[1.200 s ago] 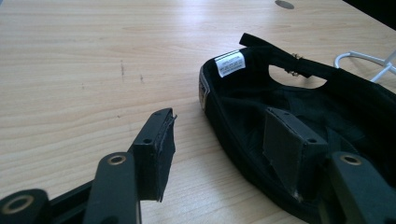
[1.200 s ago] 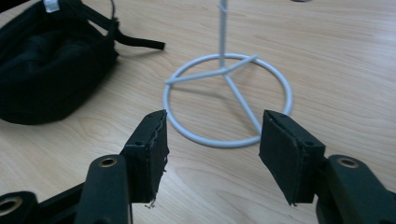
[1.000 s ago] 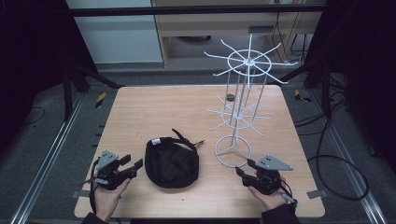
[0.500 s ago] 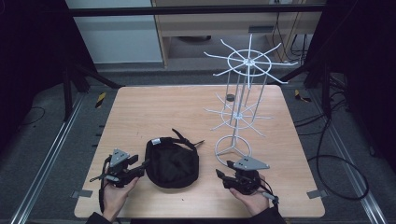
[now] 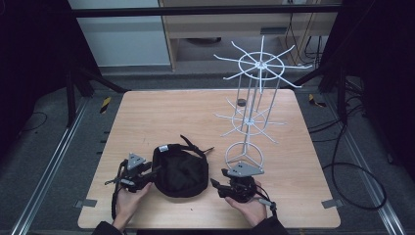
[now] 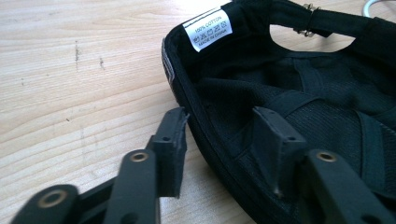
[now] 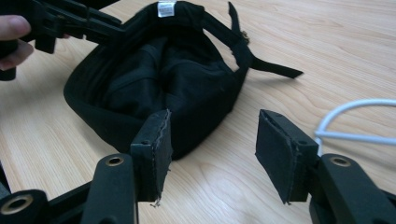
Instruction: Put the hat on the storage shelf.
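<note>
- Wooden surface [image 5: 161,117] carries a black cap [image 5: 180,170] lying upside down near my edge, and a white wire rack [image 5: 250,117] stands to the right of it.
- My left hand-held gripper [image 6: 219,130] has its jaws apart, one outside the cap's rim and one inside; whether they touch the fabric, I cannot say for sure.
- My right hand-held gripper [image 7: 212,149] is also spread wide, just beside the cap, holding nothing.
- Cap's white label [image 6: 208,29] sits on the inner band.
</note>
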The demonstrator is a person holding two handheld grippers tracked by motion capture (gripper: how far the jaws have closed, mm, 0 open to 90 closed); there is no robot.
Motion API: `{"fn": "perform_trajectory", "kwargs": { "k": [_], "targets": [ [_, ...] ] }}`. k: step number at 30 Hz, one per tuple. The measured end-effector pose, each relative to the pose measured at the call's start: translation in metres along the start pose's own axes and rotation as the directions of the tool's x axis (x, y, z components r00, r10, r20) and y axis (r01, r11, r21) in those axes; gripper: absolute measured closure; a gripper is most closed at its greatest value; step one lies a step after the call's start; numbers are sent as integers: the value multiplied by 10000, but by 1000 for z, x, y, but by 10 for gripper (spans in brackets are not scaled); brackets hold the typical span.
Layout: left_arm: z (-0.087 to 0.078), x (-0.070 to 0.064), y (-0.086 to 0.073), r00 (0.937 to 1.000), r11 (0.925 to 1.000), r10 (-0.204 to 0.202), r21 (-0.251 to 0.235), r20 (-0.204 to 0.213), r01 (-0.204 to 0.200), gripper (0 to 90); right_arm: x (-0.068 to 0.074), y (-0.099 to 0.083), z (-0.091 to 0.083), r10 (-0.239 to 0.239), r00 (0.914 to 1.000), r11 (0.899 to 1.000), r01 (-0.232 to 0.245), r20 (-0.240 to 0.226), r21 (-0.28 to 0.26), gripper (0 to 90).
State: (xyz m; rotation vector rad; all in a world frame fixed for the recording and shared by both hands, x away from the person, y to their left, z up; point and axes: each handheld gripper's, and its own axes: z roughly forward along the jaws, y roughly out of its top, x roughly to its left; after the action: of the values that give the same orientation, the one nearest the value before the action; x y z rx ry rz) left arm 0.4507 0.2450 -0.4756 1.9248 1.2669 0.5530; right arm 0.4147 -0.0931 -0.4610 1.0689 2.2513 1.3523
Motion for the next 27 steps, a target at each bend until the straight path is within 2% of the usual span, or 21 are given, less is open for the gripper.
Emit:
{"fn": "perform_trajectory", "kwargs": {
  "k": [5,11,17,19,25,27],
  "targets": [
    [0,2,0,9999,9999,-112,95,-34,112,641,7,4,11,93,9999,9999,-94,-114,-59,454],
    [5,3,-3,9998,9987,-190,479,59,187,661,12,9,24,249,9995,9997,-250,-188,-61,448],
    [5,3,-4,9995,9982,-263,552,178,253,690,15,7,34,277,9995,9992,-273,-129,289,443],
    [5,3,-4,9993,9979,-289,586,220,276,701,15,7,36,477,9988,9978,-472,-78,469,450],
    [1,-2,-6,9987,9977,-305,624,408,279,713,15,4,44,453,9988,9945,-467,164,937,526],
    [-1,-4,-7,9986,9978,-285,607,436,258,708,13,4,45,340,9990,9937,-368,287,1059,603]
  ]
}}
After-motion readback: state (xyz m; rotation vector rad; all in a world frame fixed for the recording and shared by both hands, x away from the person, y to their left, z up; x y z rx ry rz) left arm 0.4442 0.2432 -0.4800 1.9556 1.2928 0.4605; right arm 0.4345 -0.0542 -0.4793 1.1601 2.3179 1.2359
